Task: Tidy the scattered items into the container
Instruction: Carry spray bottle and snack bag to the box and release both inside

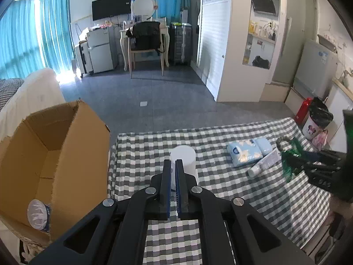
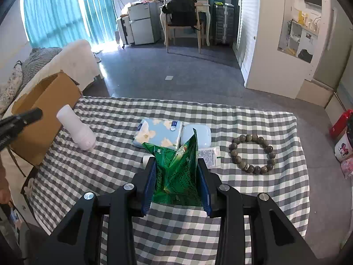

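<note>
My left gripper (image 1: 175,162) was pressed together with nothing between its pads, hovering over the checked tablecloth (image 1: 220,190). Just beyond its fingertips lay the white plastic bottle (image 1: 184,159), resting on the cloth. To the left of the tablecloth stood the open cardboard box (image 1: 55,154); a clear plastic cup (image 1: 37,214) lay inside it near the bottom corner.

My right gripper (image 2: 176,163) pinched a crumpled green foil packet (image 2: 176,172), which was held between both pads above the tablecloth. Relative to the green foil packet:
- The blue floral tissue pack (image 2: 157,133) lay just behind it.
- The pale blue case (image 2: 197,137) lay just behind it, touching the tissue pack on the right.
- The white tube (image 2: 209,156) lay on the cloth beneath it, partly hidden.
- The beaded bracelet (image 2: 252,153) lay to its right, apart from the tube.
- The white plastic bottle lay well to its left, near the cardboard box.
</note>
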The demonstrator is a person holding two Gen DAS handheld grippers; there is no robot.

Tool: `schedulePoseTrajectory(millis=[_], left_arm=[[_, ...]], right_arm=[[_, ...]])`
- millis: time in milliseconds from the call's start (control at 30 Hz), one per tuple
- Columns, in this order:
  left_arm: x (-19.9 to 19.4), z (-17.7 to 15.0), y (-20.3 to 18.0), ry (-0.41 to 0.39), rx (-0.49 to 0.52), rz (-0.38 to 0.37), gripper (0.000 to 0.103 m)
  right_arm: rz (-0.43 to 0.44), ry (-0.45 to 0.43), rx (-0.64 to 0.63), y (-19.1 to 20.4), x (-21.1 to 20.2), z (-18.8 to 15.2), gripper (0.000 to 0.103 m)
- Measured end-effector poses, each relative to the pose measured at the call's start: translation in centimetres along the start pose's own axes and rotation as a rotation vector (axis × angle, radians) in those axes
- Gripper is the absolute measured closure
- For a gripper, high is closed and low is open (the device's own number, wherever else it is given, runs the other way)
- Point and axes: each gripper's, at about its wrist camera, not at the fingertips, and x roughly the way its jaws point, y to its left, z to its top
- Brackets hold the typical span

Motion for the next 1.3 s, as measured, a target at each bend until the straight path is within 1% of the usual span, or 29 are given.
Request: schedulePoseTrajectory(millis=[167,200,267,300,333,400,467,533,767,800,833,867,933,1033,1300], left_arm=[[2.2,-0.7,-0.9,0.032,0.007,-0.006,0.098],[2.6,-0.8,-1.1,0.033,0.01,-0.01,0.094],[3.2,-0.8,-1.5,0.035,0.016,-0.021,0.078],[3.3,-0.8,-1.6,0.032,0.019,-0.022,0.056],[3.3,-0.7,-1.8,0.023,0.023,-0.02,0.038],[3.4,-0.6,-2.0,0.009,0.03,-0.015,0.029],[3.8,-0.4,-1.9,0.01,0.024,-0.014,0.028],[4.4,-0.1,-1.8,0.013,0.016,-0.009,0.023],[6.1,0.0,-1.1,0.022,-0.02,-0.009,0.023],[6.2,0.0,-1.0,0.025,-0.028,-0.012,0.029],[6.3,0.0,-0.8,0.034,-0.036,-0.018,0.056],[6.5,0.0,-0.6,0.047,-0.047,-0.025,0.07],[6.6,0.0,-0.2,0.053,-0.068,-0.045,0.07],[6.3,0.0,0.2,0.057,-0.078,-0.055,0.071],[3.6,0.6,0.8,0.007,-0.083,-0.017,0.071]], right_arm=[[0.008,-0.025,-0.006,0.0,-0.9,0.6,0.068],[0.007,-0.029,-0.007,0.0,-1.0,0.7,0.068],[0.007,-0.033,-0.009,-0.1,-1.2,1.1,0.068],[0.007,-0.037,-0.008,-0.1,-1.2,1.2,0.068],[0.005,-0.038,-0.008,-0.2,-1.2,1.4,0.068],[0.004,-0.04,-0.005,-0.3,-1.0,1.6,0.068],[0.004,-0.037,-0.005,-0.3,-0.8,1.8,0.068],[0.006,-0.034,-0.006,-0.3,-0.6,2.0,0.068],[0.004,-0.034,-0.005,-0.1,-0.3,2.5,0.068],[0.003,-0.035,-0.005,-0.1,-0.2,2.7,0.068],[0.003,-0.036,-0.006,-0.1,-0.2,2.8,0.068],[0.002,-0.038,-0.006,-0.1,-0.3,2.9,0.068],[0.004,-0.041,-0.009,0.0,-0.4,3.1,0.068],[0.008,-0.046,-0.016,0.3,-0.5,3.2,0.068],[0.026,-0.071,-0.045,1.5,-1.7,3.9,0.068]])
